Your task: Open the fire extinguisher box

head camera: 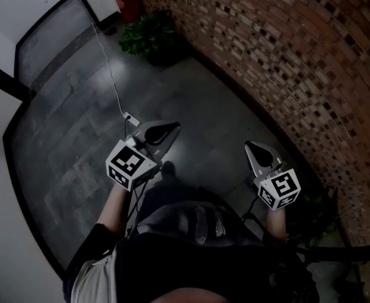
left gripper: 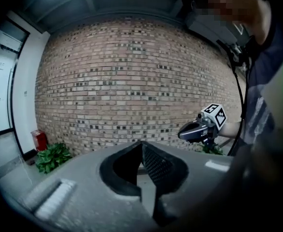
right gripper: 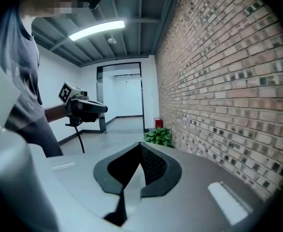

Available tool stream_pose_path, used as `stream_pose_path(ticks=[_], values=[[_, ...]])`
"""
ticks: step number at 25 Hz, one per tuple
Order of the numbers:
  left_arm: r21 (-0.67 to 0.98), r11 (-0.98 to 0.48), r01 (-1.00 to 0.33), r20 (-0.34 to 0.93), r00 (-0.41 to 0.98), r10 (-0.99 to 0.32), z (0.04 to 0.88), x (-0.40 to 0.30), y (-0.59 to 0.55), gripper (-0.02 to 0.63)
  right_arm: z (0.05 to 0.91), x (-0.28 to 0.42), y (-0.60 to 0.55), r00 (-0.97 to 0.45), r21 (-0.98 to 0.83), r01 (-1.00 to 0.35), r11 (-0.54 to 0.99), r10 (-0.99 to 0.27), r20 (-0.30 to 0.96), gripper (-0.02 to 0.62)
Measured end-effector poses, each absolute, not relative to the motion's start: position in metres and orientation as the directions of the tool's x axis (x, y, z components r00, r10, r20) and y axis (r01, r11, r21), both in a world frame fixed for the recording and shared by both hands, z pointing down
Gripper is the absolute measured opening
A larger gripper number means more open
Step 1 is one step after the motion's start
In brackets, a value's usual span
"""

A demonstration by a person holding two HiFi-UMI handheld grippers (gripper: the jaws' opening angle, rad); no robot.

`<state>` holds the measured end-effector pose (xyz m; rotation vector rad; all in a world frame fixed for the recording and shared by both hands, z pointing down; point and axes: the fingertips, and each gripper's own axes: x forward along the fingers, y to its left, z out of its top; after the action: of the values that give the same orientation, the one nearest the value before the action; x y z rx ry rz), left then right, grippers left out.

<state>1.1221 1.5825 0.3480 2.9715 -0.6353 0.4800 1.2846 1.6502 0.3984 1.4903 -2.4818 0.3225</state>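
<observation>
The red fire extinguisher box [head camera: 127, 2] stands far off at the end of the corridor, against the brick wall. It also shows small in the left gripper view as the red box [left gripper: 39, 140] and in the right gripper view as the red box [right gripper: 158, 123]. My left gripper [head camera: 173, 129] and right gripper [head camera: 249, 146] are held at waist height, far from the box. Both are shut with nothing between the jaws. The left gripper [left gripper: 141, 145] points at the brick wall. The right gripper [right gripper: 141, 147] points down the corridor.
A leafy potted plant [head camera: 150, 36] sits beside the box at the wall's foot. A brick wall [head camera: 298, 62] runs along the right. A thin cable with a white plug [head camera: 129, 117] lies on the grey floor [head camera: 77, 125]. White walls bound the left.
</observation>
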Motion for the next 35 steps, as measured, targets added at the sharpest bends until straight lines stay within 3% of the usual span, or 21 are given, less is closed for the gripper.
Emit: stream_pose_path(ticks=[10,19,26,31,35], values=[[0.063,-0.842,-0.536,0.247,0.826,-0.507,0.352,1.016,1.515,0.002,0.412,1.191,1.578,-0.527,-0.078,-0.836,0.544,-0.755,0.391,-0.002],[0.130,-0.747,-0.652,0.214,0.755,-0.621,0.362,0.862,1.434,0.002,0.386,1.031,1.471,-0.644,-0.035,-0.729,0.684,-0.667,0.374,-0.002],[0.172,-0.597,-0.784,0.184,0.621,-0.762,0.371,0.756,1.422,0.002,0.383,0.922,1.417,-0.767,-0.019,-0.574,0.819,-0.529,0.364,-0.002],[0.299,-0.500,-0.813,0.129,0.553,-0.823,0.363,0.703,1.416,0.002,0.394,0.856,1.392,-0.843,-0.036,-0.430,0.902,-0.386,0.374,-0.002],[0.288,-0.409,-0.866,0.168,0.467,-0.868,0.369,0.675,1.400,0.002,0.401,0.822,1.366,-0.886,-0.055,-0.329,0.943,-0.287,0.365,-0.002]])
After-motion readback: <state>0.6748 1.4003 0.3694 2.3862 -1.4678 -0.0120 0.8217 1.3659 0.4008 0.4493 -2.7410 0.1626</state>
